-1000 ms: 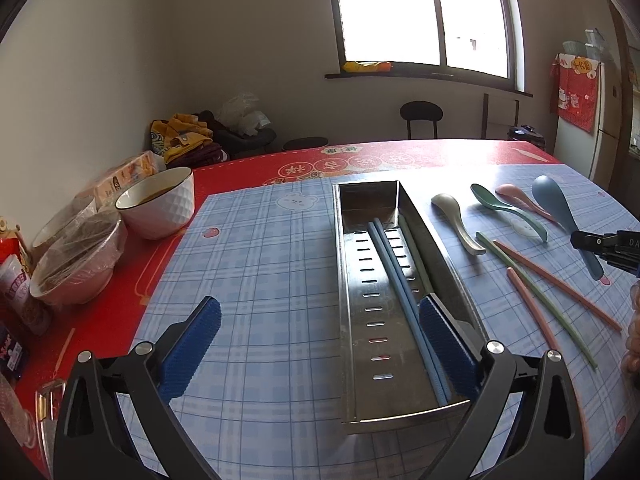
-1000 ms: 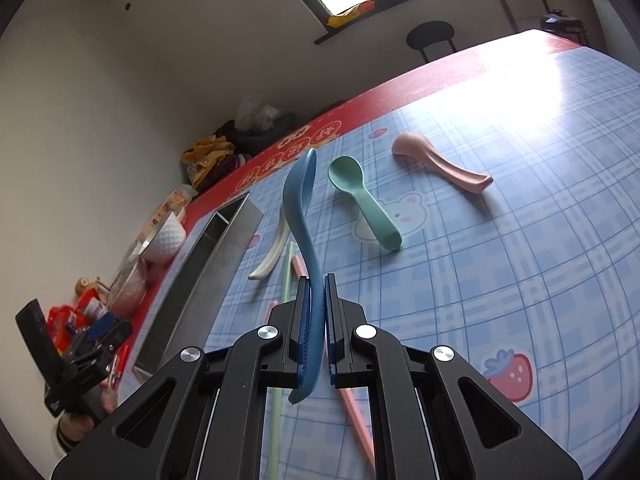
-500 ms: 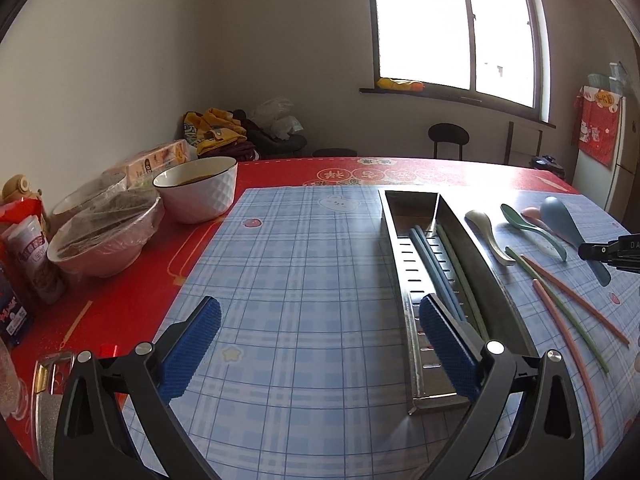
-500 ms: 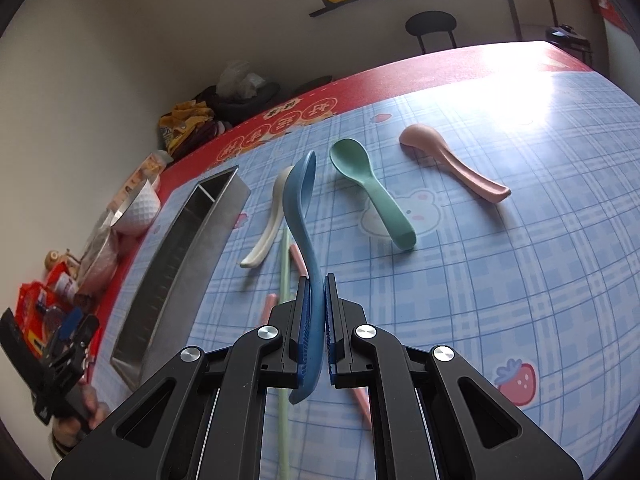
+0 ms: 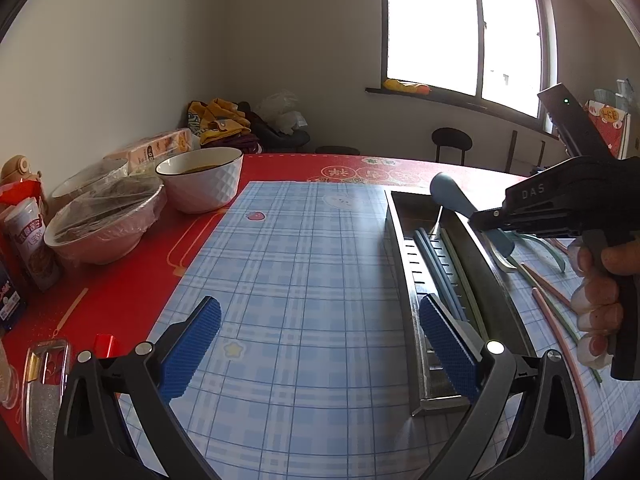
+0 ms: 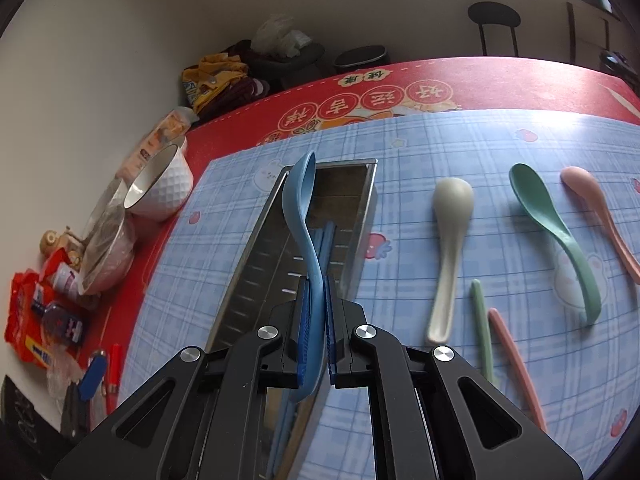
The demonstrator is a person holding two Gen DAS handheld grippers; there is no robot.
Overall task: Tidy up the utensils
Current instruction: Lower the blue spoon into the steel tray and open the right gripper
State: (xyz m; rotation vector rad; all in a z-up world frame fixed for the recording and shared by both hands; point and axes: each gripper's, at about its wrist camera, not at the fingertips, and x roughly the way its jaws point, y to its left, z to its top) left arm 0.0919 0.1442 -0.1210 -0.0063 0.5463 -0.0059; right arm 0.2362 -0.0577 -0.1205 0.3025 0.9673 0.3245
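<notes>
My right gripper (image 6: 316, 312) is shut on the handle of a blue spoon (image 6: 302, 200) and holds it in the air over the long steel utensil tray (image 6: 260, 256), bowl end toward the tray's far end. Blue chopsticks (image 6: 326, 240) lie in the tray. In the left wrist view the right gripper (image 5: 486, 216) and the blue spoon (image 5: 450, 194) hang above the tray (image 5: 404, 264). My left gripper (image 5: 316, 344) is open and empty, low over the checked mat beside the tray's near end. A white spoon (image 6: 450, 236), green spoon (image 6: 554, 236), pink spoon (image 6: 600, 212) and loose chopsticks (image 6: 512, 356) lie right of the tray.
A white bowl (image 5: 200, 184), a film-covered bowl (image 5: 104, 224), snack packets and a bottle (image 5: 30, 248) crowd the red tablecloth at the left. A phone (image 5: 44, 384) lies at the near left edge. The blue checked mat (image 5: 288, 272) covers the table's middle.
My right gripper has carried the blue spoon left from above the loose spoons to above the tray. My left gripper has shifted left, so the tray sits further right in its view.
</notes>
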